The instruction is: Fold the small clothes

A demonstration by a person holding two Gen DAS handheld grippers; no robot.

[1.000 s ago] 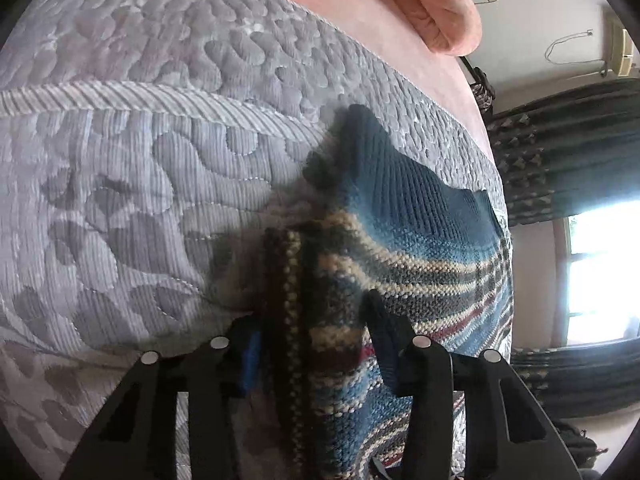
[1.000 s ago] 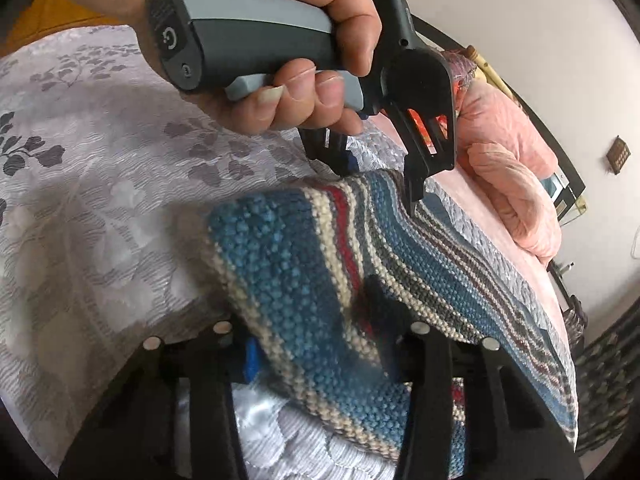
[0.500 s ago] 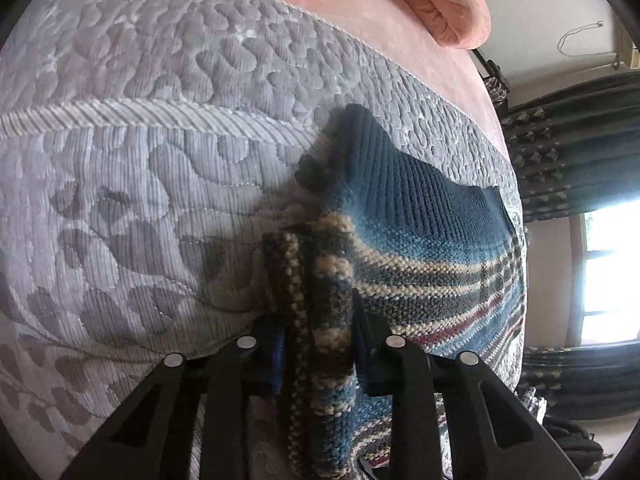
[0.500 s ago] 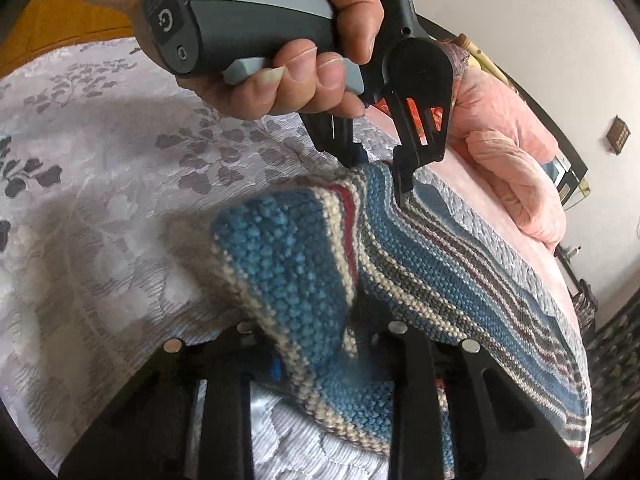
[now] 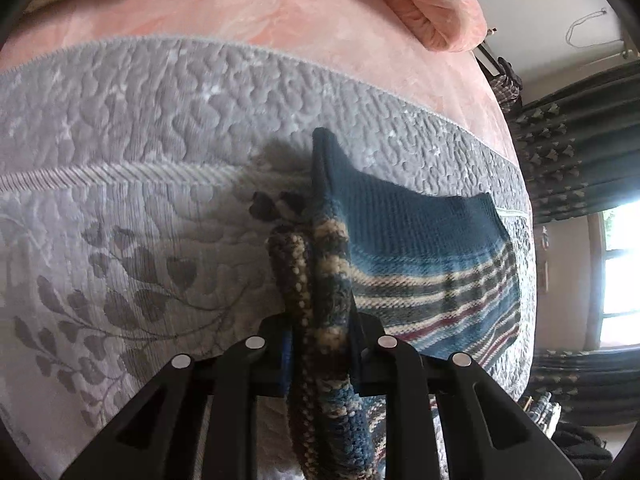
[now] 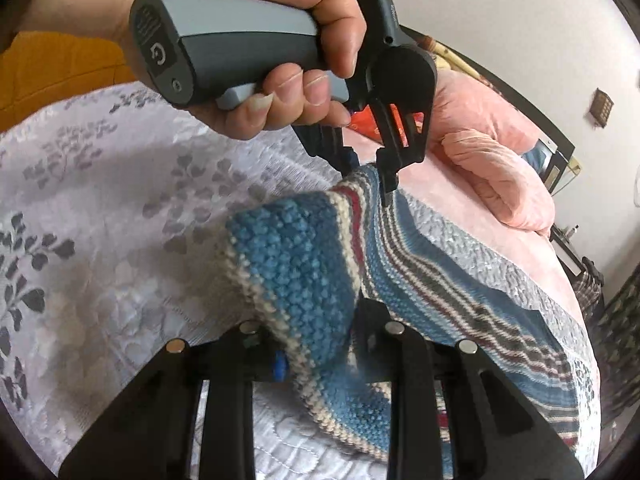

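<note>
A small knitted garment [image 5: 420, 248] with blue, cream, grey and maroon stripes lies partly on a grey quilted bedspread [image 5: 140, 152]. My left gripper [image 5: 320, 344] is shut on a bunched edge of it, lifted off the bed. In the right wrist view the same striped knit [image 6: 304, 272] is raised, with my right gripper [image 6: 316, 348] shut on its near corner. Beyond it a hand [image 6: 256, 92] holds the grey handle of the left gripper [image 6: 366, 178], whose fingers pinch the far corner. The rest of the cloth drapes down to the right.
A pink blanket [image 5: 280, 16] covers the bed beyond the bedspread, with a rolled pink pillow [image 5: 436, 8] at the back. Dark patterned curtains [image 5: 576, 152] and a bright window [image 5: 620, 264] stand to the right. An orange surface [image 6: 52, 68] shows at the far left.
Both grippers have closed from open onto the garment's edge and lifted it. The knit has bunched up between the fingers and risen off the bedspread.
</note>
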